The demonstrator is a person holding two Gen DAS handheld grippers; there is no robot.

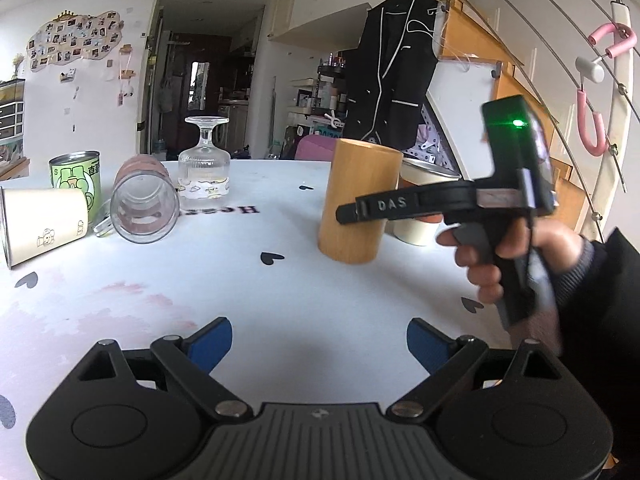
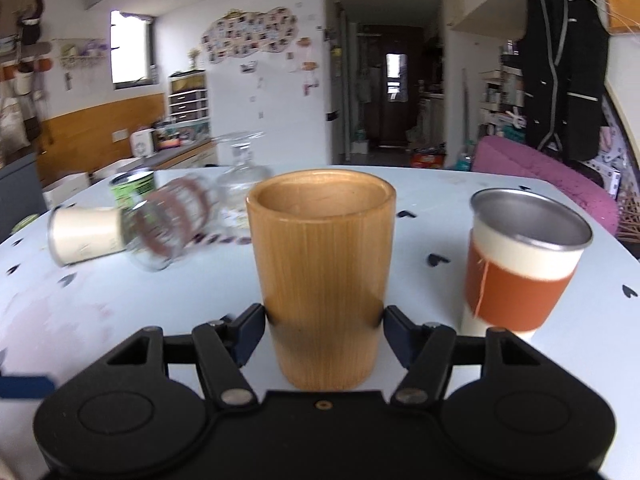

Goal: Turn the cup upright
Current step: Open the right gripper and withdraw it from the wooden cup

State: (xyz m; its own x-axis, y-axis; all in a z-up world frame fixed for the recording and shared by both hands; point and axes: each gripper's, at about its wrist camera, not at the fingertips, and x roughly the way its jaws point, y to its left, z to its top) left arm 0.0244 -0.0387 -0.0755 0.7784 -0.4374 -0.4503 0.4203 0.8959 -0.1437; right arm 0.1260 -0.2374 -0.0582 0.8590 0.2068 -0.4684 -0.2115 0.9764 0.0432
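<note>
The right gripper (image 2: 324,320) grips the wooden cup (image 2: 322,272) low on its sides; the cup is mouth-up, apparently resting on the surface (image 2: 420,208). The left gripper (image 1: 319,340) hangs released, well short of it.

White tabletop (image 1: 288,300) with black hearts: wooden cup (image 1: 358,200) upright; glass (image 1: 144,208) and paper cup (image 1: 44,222) lie toppled far left.

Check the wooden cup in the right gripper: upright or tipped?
Upright. The wooden cup shows its open mouth on top, and the right gripper clamps its lower sides. Whether its base touches the table, cannot tell.
</note>
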